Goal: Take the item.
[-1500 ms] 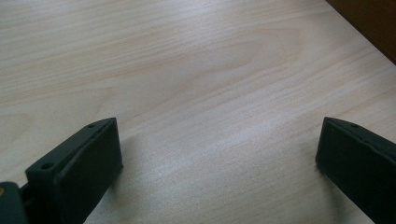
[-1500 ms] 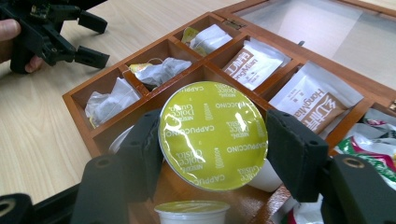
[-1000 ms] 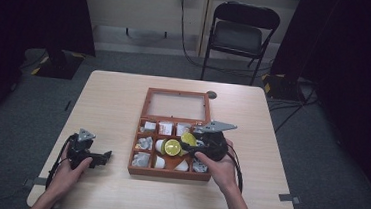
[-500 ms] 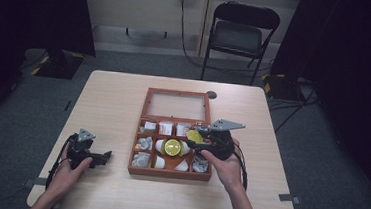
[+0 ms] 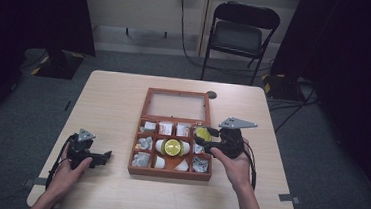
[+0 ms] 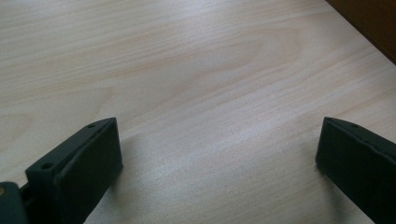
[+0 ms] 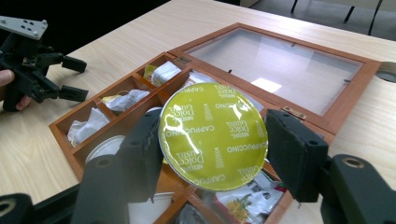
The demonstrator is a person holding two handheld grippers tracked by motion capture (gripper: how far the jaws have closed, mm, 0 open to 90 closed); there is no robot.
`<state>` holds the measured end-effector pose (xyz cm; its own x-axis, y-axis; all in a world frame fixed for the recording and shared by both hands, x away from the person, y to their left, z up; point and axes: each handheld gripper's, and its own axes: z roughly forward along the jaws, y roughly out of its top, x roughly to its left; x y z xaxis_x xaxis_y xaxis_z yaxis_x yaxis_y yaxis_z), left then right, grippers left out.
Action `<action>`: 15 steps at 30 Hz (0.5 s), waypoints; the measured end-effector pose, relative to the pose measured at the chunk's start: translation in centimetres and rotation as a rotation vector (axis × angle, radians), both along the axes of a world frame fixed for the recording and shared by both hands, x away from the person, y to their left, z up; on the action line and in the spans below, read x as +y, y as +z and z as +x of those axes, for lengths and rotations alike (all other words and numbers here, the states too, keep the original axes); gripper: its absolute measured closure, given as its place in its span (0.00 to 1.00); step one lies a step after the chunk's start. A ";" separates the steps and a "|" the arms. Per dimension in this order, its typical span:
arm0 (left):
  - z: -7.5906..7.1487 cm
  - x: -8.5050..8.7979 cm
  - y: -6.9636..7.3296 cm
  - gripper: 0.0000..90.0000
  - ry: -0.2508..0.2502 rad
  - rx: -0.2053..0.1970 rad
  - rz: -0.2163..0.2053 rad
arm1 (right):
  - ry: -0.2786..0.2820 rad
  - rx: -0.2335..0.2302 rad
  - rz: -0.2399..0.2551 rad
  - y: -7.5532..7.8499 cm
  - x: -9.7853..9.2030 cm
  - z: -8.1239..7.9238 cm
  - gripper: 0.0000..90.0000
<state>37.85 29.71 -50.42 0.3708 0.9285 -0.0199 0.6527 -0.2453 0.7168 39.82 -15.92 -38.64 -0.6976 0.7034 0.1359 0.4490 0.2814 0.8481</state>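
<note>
Tabletop [image 5: 113, 104]: pale wood-grain laminate, rectangular; the left gripper view brings out its fine streaked grain, which the high view flattens to plain beige.

Wooden box [image 5: 169, 171]: reddish-brown, at the middle of the tabletop, nearer the near edge. Its glazed lid [image 5: 176, 105] lies folded back flat toward the far edge; the right gripper view adds brass hinges and a glare patch on the pane. The tray is split into small square compartments holding crumpled sachets and white round pods.

Right gripper [image 5: 204, 136]: black, grey three-cornered plate on top, held over the box's right-hand compartments. Its fingers are nearly closed on a coffee capsule [image 7: 212, 136], pressing its rim from both sides. The right gripper view shows the capsule's glossy yellow-green foil disc with white "Dolce Gusto Cappuccino" print, lifted clear above the tray; from the high view it is just a yellow spot beside the right edge of the box.

Left gripper [image 5: 103, 157]: black, resting near the tabletop's near left corner, well apart from the box. Its own view shows the fingers [image 6: 88, 163] spread wide, blocky matte pads with bare tabletop between them.

A second yellow-topped pod [image 5: 172, 147] sits in the tray's middle compartment.
</note>
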 end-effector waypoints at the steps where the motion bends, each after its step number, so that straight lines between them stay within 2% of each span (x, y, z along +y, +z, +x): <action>1: 0.0 0.0 0.0 0.00 0.000 0.000 0.000 | -0.003 -0.001 0.001 0.0 -0.1 0.0 0.44; 15: 0.0 0.0 0.0 0.00 0.001 0.000 0.000 | -0.056 0.004 0.018 0.1 -2.3 0.2 0.44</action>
<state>37.85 29.71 -50.42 0.3702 0.9287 -0.0198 0.6530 -0.2451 0.7166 40.06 -18.17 -38.54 -0.6565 0.7389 0.1515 0.4670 0.2405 0.8509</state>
